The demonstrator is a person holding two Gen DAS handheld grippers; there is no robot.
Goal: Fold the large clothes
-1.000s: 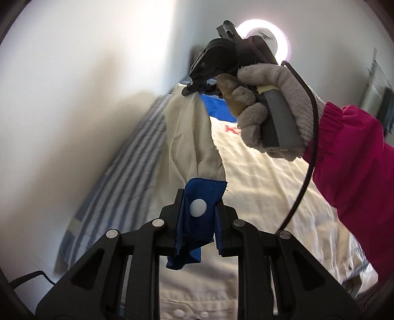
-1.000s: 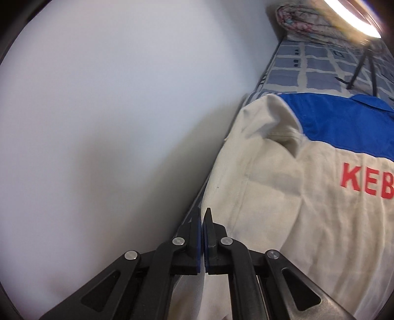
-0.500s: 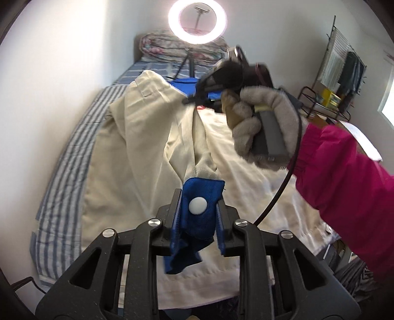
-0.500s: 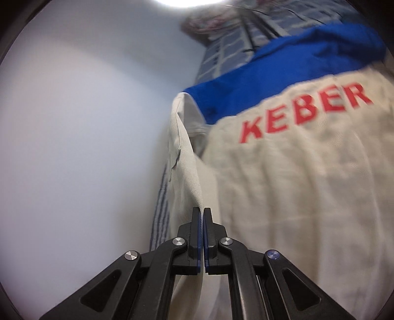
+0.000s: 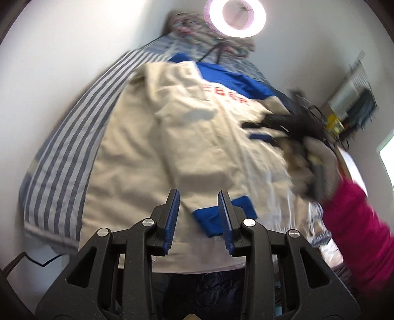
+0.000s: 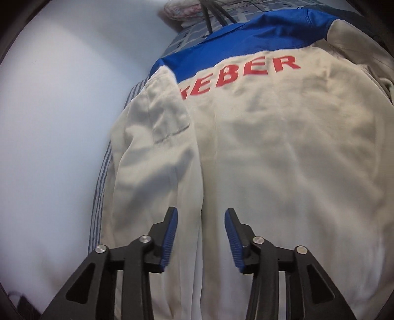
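A cream work jacket with a blue yoke and red letters lies back-up on the bed. Its left sleeve is folded in over the body. The sleeve's blue cuff rests on the cloth, partly behind my left gripper's right finger. The left gripper hovers over the hem; its jaws are opening and the pads press on nothing. The right gripper is opening too, above the sleeve's inner edge, with nothing gripped. In the left wrist view the right gripper shows blurred, held by a gloved hand.
A striped sheet covers the bed along a white wall on the left. A ring light on a tripod and a folded quilt stand at the head. A pink sleeve crosses the right side; a rack stands beyond.
Both grippers have let go: the left released the blue cuff, the right the upper sleeve. The sleeve now lies flat across the jacket. The right hand swung down and to the right.
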